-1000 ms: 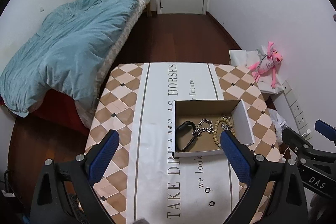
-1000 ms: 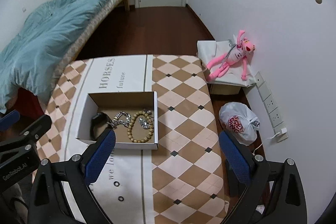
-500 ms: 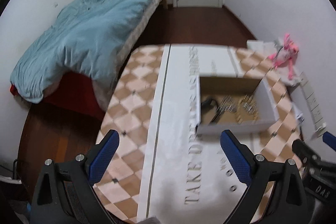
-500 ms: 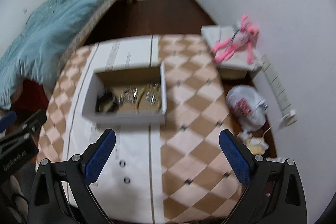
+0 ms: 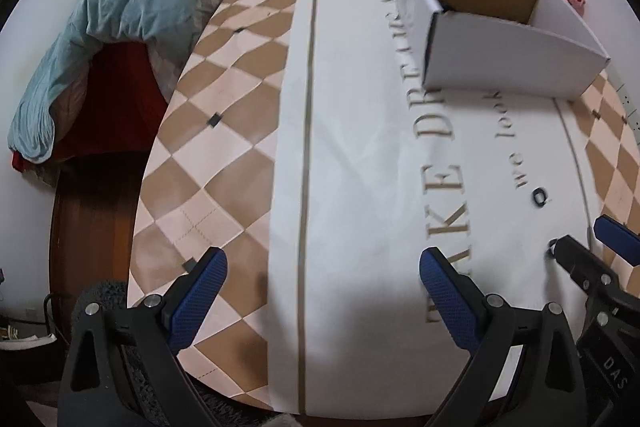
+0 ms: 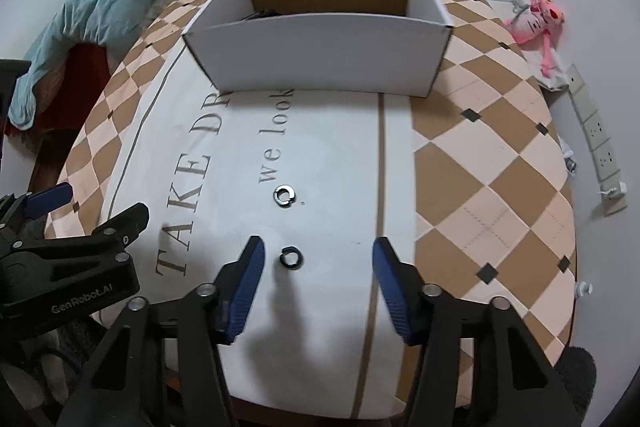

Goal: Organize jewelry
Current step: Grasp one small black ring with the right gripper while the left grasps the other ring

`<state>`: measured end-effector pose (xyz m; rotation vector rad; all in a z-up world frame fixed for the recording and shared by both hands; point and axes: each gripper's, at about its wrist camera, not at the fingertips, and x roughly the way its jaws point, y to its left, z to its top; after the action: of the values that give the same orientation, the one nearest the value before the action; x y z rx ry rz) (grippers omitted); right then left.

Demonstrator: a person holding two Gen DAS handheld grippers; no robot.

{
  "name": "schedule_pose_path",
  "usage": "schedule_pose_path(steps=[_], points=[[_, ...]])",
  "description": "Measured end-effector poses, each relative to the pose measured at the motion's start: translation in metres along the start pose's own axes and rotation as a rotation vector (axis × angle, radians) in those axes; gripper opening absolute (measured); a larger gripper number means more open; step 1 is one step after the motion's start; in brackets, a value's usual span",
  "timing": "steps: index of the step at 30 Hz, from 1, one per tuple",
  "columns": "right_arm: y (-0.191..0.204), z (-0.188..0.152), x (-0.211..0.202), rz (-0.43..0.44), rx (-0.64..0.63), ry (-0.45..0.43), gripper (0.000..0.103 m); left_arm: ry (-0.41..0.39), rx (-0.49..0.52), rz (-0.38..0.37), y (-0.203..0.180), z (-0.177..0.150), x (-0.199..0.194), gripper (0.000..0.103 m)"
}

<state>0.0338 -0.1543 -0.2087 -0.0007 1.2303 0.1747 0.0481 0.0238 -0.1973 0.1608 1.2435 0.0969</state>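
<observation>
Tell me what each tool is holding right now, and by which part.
Nothing is held. The left tool and the right tool are both open and empty; the two rings lie loose on the tablecloth.

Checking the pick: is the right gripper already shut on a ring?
No, the right gripper is open, with the near ring lying untouched on the tablecloth.

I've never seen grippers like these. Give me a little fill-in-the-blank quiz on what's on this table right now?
1. The number of small rings lying loose on the tablecloth is ____.
2. The nearer ring lies close to the ____ finger of the open right gripper.
3. The cardboard box is white outside and ____ inside.
4. The open left gripper holds ____.

Missing words: two; left; brown; nothing
</observation>
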Motion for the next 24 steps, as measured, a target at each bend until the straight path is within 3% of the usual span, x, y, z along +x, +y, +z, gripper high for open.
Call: schedule_pose_path(steps=[3, 4, 6, 10, 14, 24], points=[[0.004, 0.000, 0.006, -0.002, -0.013, 0.013, 0.029, 0.012, -0.009, 0.005, 0.004, -0.004, 0.004, 0.098], [0.005, -0.001, 0.005, -0.013, -0.023, -0.004, 0.028, 0.015, -0.010, 0.006, 0.004, -0.004, 0.005, 0.098], [0.007, -0.001, 0.005, -0.003, -0.039, -0.012, 0.012, 0.020, -0.012, 0.008, 0.006, -0.006, 0.006, 0.098], [0.011, -0.001, 0.005, -0.010, -0.057, -0.023, 0.012, 0.024, -0.013, 0.000, 0.005, -0.005, 0.006, 0.098], [-0.008, 0.001, -0.004, 0.001, 0.011, -0.038, 0.012, 0.006, -0.001, -0.016, -0.004, 0.001, -0.001, 0.098], [-0.098, 0.009, -0.022, -0.062, 0.224, -0.067, 0.012, -0.014, 0.044, -0.223, -0.076, 0.024, -0.014, 0.098]])
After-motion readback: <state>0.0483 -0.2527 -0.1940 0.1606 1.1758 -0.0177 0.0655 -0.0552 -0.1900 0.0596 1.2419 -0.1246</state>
